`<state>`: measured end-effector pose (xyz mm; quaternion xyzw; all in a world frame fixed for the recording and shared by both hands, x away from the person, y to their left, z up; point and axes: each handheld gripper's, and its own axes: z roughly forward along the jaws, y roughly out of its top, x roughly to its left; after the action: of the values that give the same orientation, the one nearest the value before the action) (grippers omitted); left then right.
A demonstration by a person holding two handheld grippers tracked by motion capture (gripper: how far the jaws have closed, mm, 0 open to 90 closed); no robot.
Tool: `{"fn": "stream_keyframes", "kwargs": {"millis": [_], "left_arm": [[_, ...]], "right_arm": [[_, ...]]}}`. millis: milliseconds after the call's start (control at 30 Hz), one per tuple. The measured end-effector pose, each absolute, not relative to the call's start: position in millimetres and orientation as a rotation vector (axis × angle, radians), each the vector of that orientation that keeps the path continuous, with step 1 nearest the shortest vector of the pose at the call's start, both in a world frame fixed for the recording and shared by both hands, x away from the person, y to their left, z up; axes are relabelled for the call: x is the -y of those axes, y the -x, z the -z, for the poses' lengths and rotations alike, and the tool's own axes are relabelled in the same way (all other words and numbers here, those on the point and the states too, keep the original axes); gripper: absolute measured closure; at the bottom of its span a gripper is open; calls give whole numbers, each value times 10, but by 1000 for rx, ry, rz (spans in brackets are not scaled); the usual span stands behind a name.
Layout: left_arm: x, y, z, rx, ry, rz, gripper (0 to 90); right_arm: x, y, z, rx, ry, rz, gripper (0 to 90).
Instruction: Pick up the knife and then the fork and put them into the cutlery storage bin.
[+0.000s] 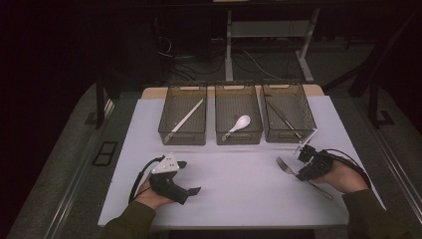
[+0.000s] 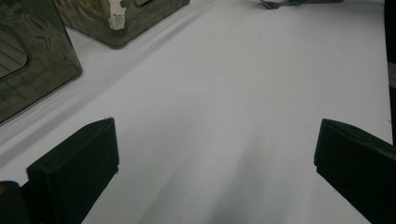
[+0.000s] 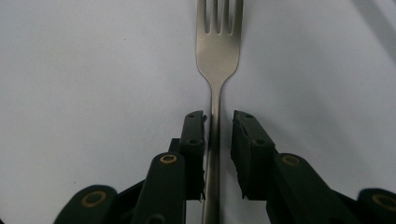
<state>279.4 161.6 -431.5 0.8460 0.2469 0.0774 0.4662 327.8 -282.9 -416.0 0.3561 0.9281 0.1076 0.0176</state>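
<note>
A metal fork [image 1: 286,165] [image 3: 218,51] lies flat on the white table [image 1: 239,194], at the right, tines pointing away from the person. My right gripper [image 1: 301,168] [image 3: 219,116] reaches over its handle, one jaw on each side. A narrow gap shows between the handle and one jaw, so the jaws stand slightly open and do not pinch it. My left gripper [image 1: 190,177] [image 2: 217,135] rests at the front left, its jaws wide open with nothing but bare table between them. The fork's tines [image 2: 280,3] show far off in the left gripper view.
Three dark mesh bins stand in a row at the back. The left bin [image 1: 181,137] holds a long pale utensil, the middle bin [image 1: 239,137] a white spoon [image 1: 240,123], the right bin [image 1: 291,135] dark thin utensils. Two bins [image 2: 121,23] show ahead of the left gripper.
</note>
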Motion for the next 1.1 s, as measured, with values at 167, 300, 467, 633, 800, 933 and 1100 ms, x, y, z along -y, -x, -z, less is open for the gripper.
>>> {"fn": "stream_keyframes", "kwargs": {"millis": [167,300,467,633,800,933,1100], "left_arm": [[-1617,-2794,4314,-604,-2078,-191,0],[-1614,-2794,4316,-605,-2078,-190,0],[-1614,-2793,4315,-603,-2078,-189,0],[-1616,-2792,4313,-602,-2078,-187,0],[-1614,-2794,4316,-603,-2077,-185,0],[-1617,-2791,4313,-601,-2077,-186,0],[-1615,-2791,4311,-604,-2075,-186,0]], "right_arm": [[2793,-3290,4179,-2904,-1094,-309,769],[2779,-3297,4195,-2901,-1081,-281,799],[2778,-3293,4200,-2896,-1072,-278,842],[2817,-3305,4201,-2896,-1102,-311,850],[2845,-3302,4198,-2900,-1120,-320,851],[2883,-3295,4172,-2891,-1134,-341,853],[2936,-3300,4071,-2853,-1154,-407,854]]}}
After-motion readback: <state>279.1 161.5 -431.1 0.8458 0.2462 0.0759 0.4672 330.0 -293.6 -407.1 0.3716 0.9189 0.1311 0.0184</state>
